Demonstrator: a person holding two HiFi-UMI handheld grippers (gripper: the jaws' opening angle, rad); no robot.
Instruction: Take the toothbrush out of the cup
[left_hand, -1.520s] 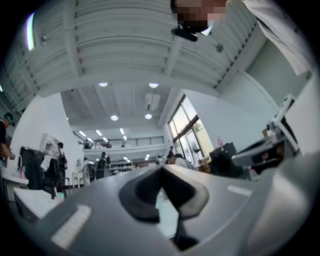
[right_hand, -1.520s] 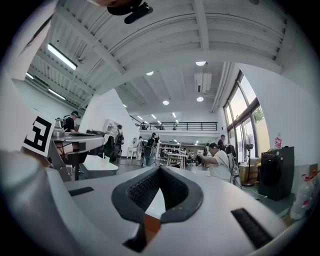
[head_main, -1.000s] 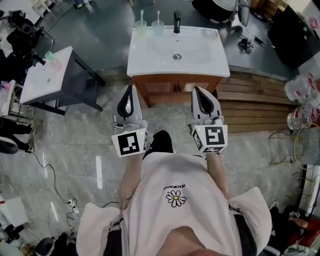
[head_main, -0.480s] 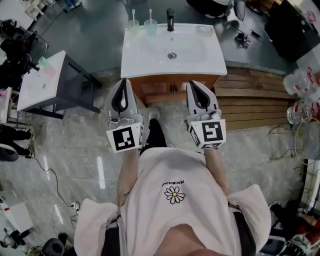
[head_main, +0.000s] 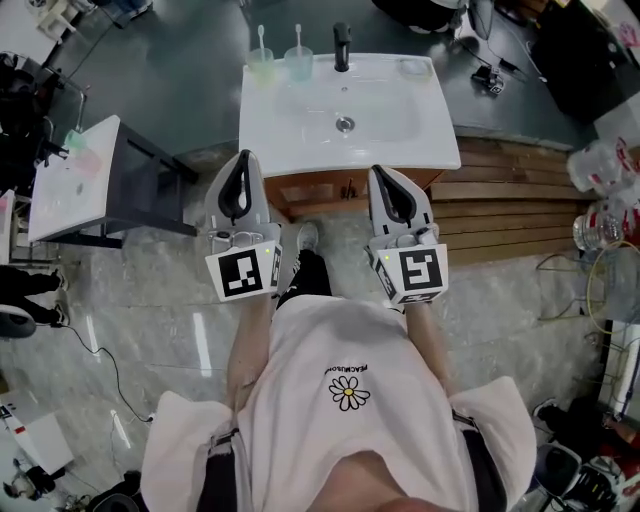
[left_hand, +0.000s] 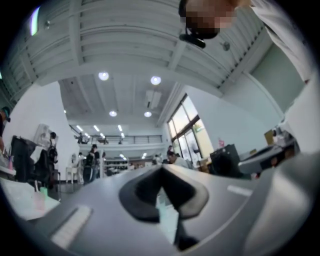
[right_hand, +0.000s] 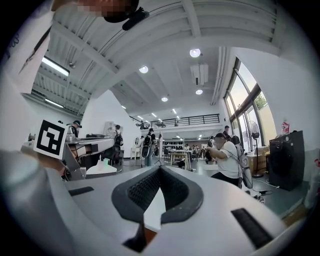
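Two cups stand at the back left corner of the white sink (head_main: 400, 140) in the head view. The green cup (head_main: 260, 68) holds a white toothbrush (head_main: 261, 38), and the blue cup (head_main: 298, 64) beside it holds another toothbrush (head_main: 297, 34). My left gripper (head_main: 244, 158) and right gripper (head_main: 381, 172) hang in front of the sink's near edge, well short of the cups. Both point up and forward. Both are shut with nothing between the jaws, as the left gripper (left_hand: 161, 167) and right gripper (right_hand: 160, 167) also show in their own views.
A black faucet (head_main: 342, 47) stands at the sink's back, right of the cups. A second white basin on a dark stand (head_main: 70, 175) is to the left, with a small cup (head_main: 75, 140) on it. Wooden decking (head_main: 520, 200), bottles (head_main: 600, 170) and floor cables lie to the right.
The sink has drawn nearer, and both grippers now reach its front edge. The jaws have stayed shut and empty throughout.
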